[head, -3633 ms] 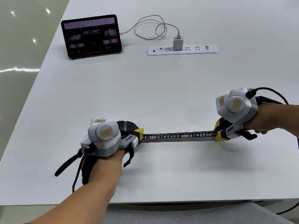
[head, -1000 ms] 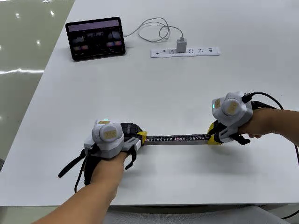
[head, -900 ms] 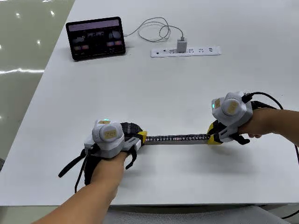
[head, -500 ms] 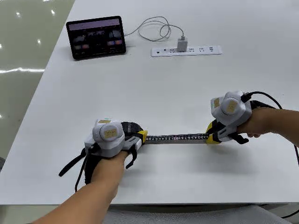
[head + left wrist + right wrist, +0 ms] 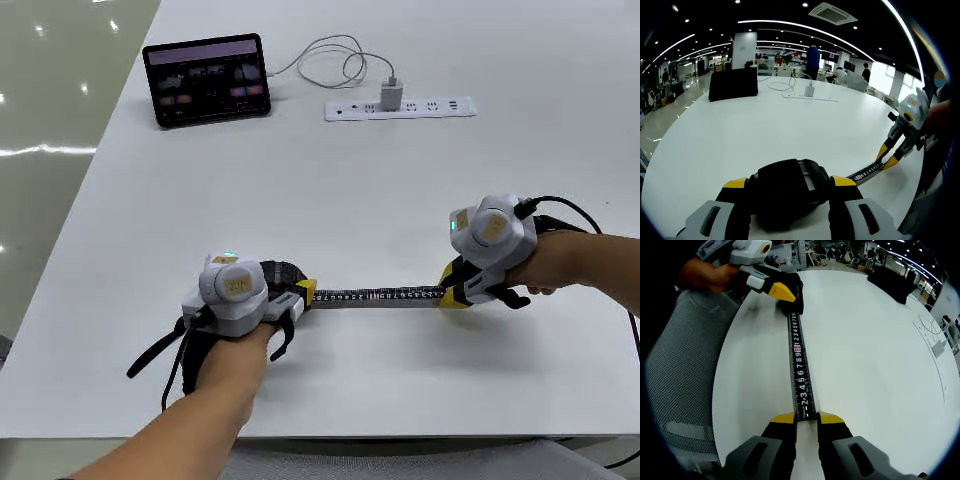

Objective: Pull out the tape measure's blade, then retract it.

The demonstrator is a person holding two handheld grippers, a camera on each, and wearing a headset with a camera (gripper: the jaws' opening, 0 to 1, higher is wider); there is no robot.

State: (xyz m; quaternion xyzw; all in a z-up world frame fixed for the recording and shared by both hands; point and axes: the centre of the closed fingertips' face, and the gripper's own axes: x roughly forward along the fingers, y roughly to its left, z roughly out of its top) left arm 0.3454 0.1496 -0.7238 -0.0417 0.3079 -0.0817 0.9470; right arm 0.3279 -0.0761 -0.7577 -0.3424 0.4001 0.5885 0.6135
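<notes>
1. Table [image 5: 400, 200]: a white top that carries everything; the head view looks down its length.
2. Tablet [image 5: 205, 78]: propped up at the far left of the table with its screen lit, well apart from the grippers.
3. Left gripper [image 5: 789, 181]: held at the near left edge of the table. Its yellow-tipped jaws are clamped on the two sides of the tape measure case [image 5: 280, 275].
4. Right gripper [image 5: 806, 418]: held at the near right. Its jaws are pressed together on the free end of the blade [image 5: 799, 360], pinching it between the yellow tips.
5. Power strip [image 5: 400, 107]: a white strip lying flat at the far side, to the right of the tablet.
6. Tape measure case: black, resting on the table between the left gripper's jaws, its mouth facing the right gripper.
7. Blade: pulled out and lying flat on the table in a straight line from the case to the right gripper, with its printed numbers facing up.
8. Charger [image 5: 391, 95]: a white block plugged into the power strip, with a looped cable [image 5: 320, 62] running toward the tablet.
</notes>
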